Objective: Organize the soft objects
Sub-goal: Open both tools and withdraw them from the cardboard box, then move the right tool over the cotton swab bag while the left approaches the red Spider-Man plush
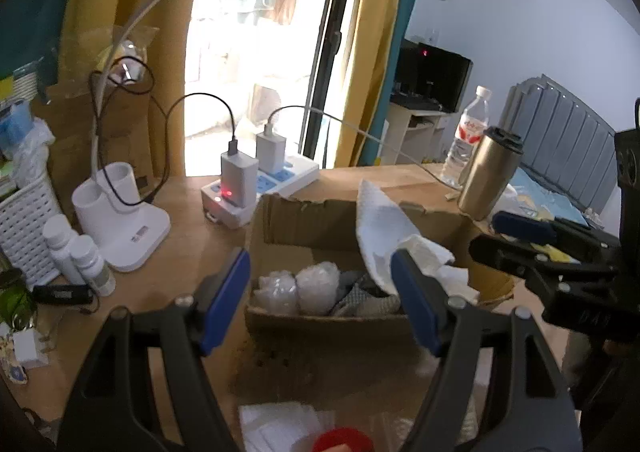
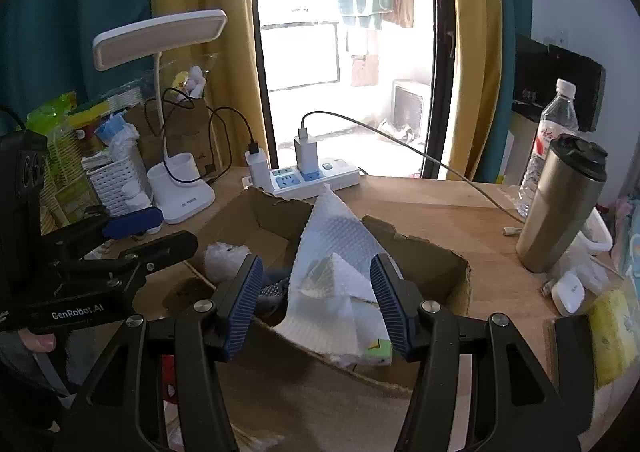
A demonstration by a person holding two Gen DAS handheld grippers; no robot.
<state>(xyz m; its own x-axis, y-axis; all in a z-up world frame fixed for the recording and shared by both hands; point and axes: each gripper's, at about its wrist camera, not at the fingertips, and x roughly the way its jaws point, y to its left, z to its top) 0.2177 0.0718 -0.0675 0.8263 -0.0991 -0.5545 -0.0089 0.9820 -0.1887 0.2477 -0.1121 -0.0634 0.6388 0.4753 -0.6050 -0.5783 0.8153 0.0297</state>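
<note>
Both sets of tongs, the left gripper point(image 1: 320, 292) and right gripper point(image 2: 316, 300), stand open and hold nothing, poised just short of the cardboard box point(image 1: 304, 220). Inside lie bubble wrap point(image 1: 296, 284), a grey cloth point(image 1: 360, 298) and a white padded sheet point(image 2: 332, 244) sticking up over the rim. Most looks packed; the sheet probably needs tucking down.

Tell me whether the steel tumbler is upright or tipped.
Upright: the steel tumbler stands on its base on the wooden desk, black lid on top.
</note>
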